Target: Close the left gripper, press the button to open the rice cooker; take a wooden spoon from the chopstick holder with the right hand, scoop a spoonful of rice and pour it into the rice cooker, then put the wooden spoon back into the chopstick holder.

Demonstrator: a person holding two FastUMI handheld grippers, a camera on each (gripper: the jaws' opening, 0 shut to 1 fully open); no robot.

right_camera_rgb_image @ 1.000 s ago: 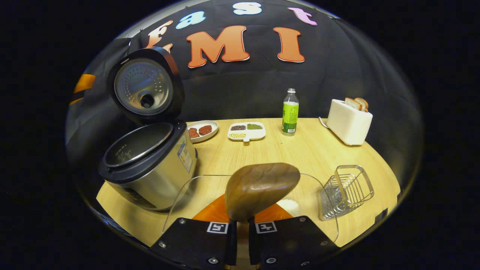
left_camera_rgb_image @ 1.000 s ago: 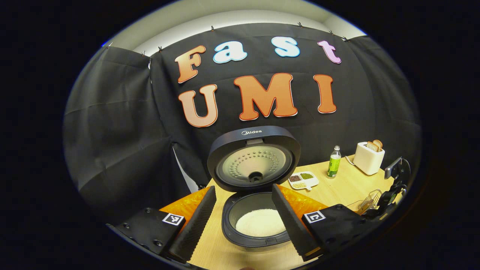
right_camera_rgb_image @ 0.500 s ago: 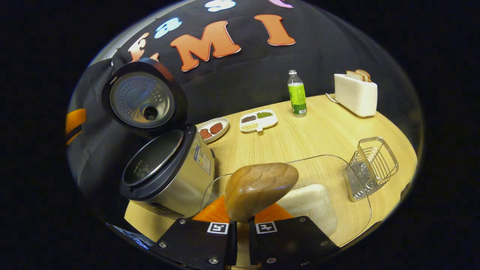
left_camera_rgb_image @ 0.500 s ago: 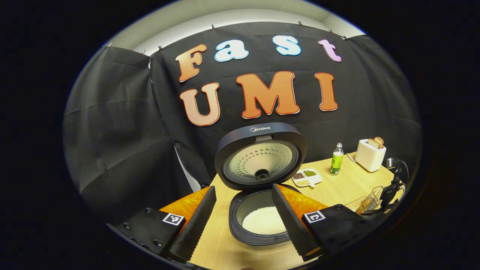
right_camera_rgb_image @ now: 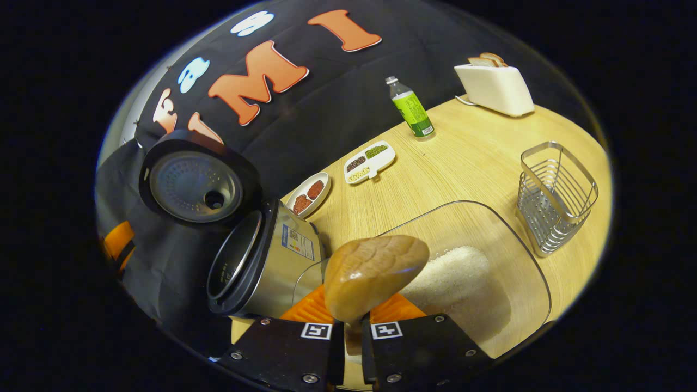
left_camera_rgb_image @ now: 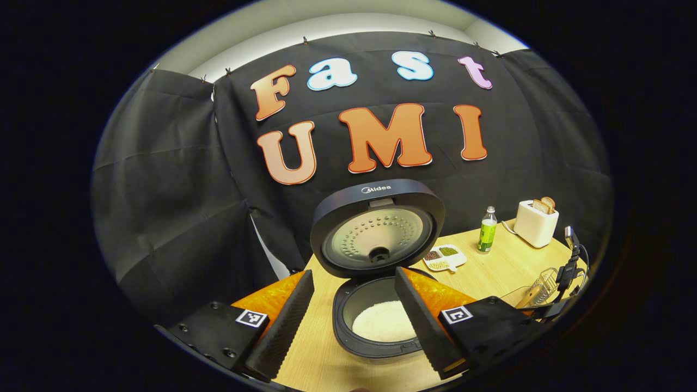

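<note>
A pale wooden table (right_camera_rgb_image: 468, 163) fills the frame's right. The right gripper (right_camera_rgb_image: 348, 332), bottom centre, clamps the wooden spoon (right_camera_rgb_image: 373, 272) over the glass rice bowl (right_camera_rgb_image: 523, 261), probably to scoop. The open rice cooker (right_camera_rgb_image: 256, 267) waits left, the chopstick holder (right_camera_rgb_image: 555, 196) right. The left gripper (left_camera_rgb_image: 354, 316) hangs spread.

On the wooden worktop (right_camera_rgb_image: 468, 163) stand a white toaster (right_camera_rgb_image: 494, 87) holding bread, a green-labelled bottle (right_camera_rgb_image: 411, 111), a divided dish (right_camera_rgb_image: 370, 161) of what look like beans, and an oval plate (right_camera_rgb_image: 308, 194).

Both the left gripper (left_camera_rgb_image: 354, 321) and right gripper (right_camera_rgb_image: 348, 348) have black angular housings studded with small silver screws, each block bearing a square black-and-white marker tag, orange panels behind, ribbed finger faces
</note>
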